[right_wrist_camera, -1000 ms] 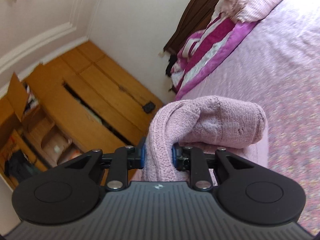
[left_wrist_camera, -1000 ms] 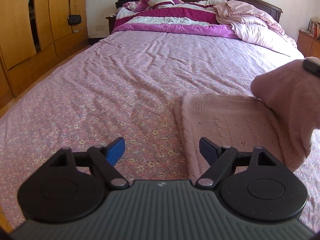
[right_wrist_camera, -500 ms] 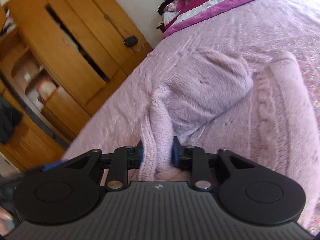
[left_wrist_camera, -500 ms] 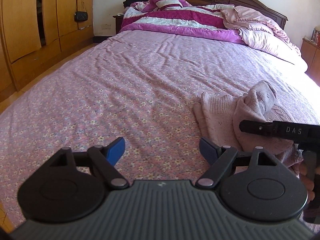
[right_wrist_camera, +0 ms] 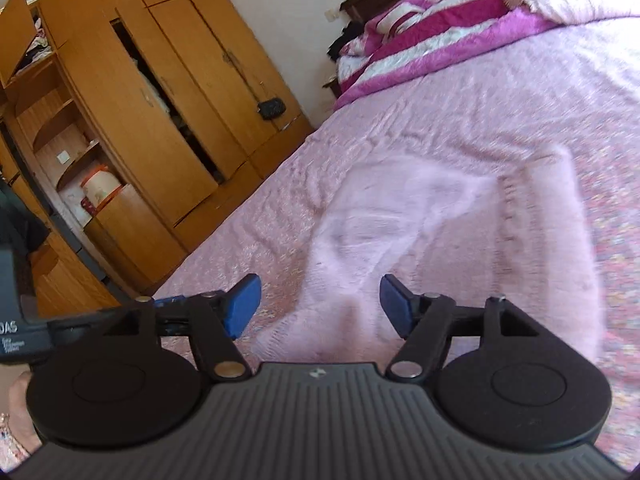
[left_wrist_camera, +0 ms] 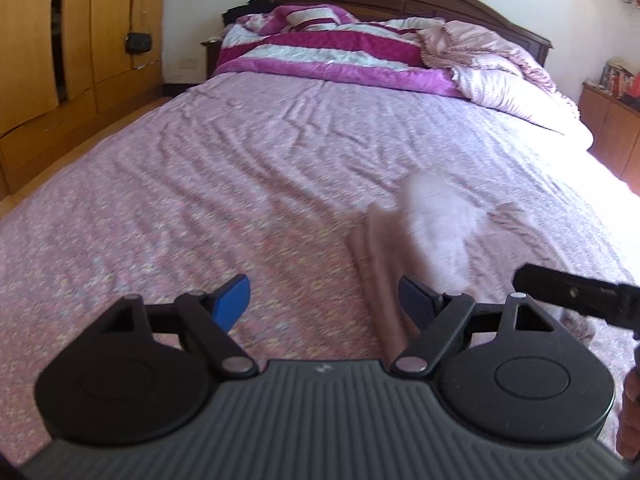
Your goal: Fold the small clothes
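Each tool (left_wrist_camera: 322, 300) has a ribbed grey body, two round black discs, black linkage arms with silver pivots, and blue fingertips (right_wrist_camera: 242, 304).

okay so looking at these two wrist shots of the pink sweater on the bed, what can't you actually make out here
- Pink sweater: motion-blurred in both views, so its knit and fold lines are unreadable.
- Its near hem: hidden behind the right gripper body, right wrist view.
- Right gripper in the left wrist view: cut off by the right edge.
- Wardrobe contents: too small and dark, right wrist view.
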Demonstrator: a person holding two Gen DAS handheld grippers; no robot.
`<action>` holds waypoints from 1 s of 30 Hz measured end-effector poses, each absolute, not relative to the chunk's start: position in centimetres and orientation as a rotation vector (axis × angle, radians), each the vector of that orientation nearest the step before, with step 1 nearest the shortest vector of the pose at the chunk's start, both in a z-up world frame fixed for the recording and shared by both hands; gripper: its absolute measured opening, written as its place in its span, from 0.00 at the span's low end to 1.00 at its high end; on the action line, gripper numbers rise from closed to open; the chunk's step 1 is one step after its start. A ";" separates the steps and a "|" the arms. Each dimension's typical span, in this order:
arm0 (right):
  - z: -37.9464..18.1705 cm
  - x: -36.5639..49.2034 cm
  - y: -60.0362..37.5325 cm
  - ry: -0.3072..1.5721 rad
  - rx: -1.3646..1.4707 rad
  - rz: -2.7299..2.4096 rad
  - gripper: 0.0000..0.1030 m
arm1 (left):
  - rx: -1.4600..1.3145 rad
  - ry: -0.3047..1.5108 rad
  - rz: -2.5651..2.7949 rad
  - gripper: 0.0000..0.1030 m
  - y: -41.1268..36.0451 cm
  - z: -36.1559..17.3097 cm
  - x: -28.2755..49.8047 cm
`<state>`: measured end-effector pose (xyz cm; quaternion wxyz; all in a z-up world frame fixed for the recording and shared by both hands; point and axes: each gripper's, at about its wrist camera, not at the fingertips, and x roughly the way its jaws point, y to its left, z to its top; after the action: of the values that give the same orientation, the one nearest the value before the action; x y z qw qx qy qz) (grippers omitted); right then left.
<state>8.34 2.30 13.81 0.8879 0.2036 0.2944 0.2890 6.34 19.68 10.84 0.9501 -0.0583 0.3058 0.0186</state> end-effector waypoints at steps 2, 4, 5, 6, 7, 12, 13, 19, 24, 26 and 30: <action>14.4 6.7 0.7 0.594 0.419 0.571 0.71 | -0.127 0.608 0.022 0.80 19.0 10.8 6.7; 14.5 5.6 -0.7 0.579 0.431 0.541 0.73 | -0.138 0.602 0.006 0.80 18.4 10.6 7.3; 14.5 5.1 -1.7 0.571 0.443 0.522 0.74 | -0.143 0.597 -0.005 0.80 18.2 10.6 7.5; 14.5 4.6 -2.5 0.565 0.455 0.503 0.76 | -0.148 0.589 -0.020 0.80 17.9 10.6 7.8; 14.4 4.2 -3.4 0.559 0.466 0.483 0.78 | -0.155 0.580 -0.038 0.80 17.6 10.5 8.1; 13.5 4.3 -6.5 0.551 0.504 0.377 0.84 | -0.177 0.558 -0.128 0.72 15.9 10.1 10.0; 13.1 4.3 -7.1 0.550 0.511 0.353 0.86 | -0.170 0.558 -0.142 0.72 15.5 9.8 10.4; 11.1 4.2 -8.7 0.551 0.537 0.294 0.92 | -0.164 0.597 -0.145 0.69 14.4 7.7 14.0; 9.4 4.3 -9.1 0.559 0.568 0.276 0.92 | -0.174 0.649 -0.160 0.45 14.2 6.1 15.8; 8.8 4.1 -8.9 0.546 0.557 0.269 0.92 | -0.209 0.658 -0.166 0.42 14.5 5.5 16.0; 7.9 4.2 -8.2 0.545 0.557 0.276 0.92 | -0.221 0.635 -0.160 0.12 14.7 5.5 15.6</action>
<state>4.20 -8.22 7.94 0.9158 0.2706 0.2648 0.1340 15.57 14.70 5.48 0.9409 -0.1083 0.3111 -0.0782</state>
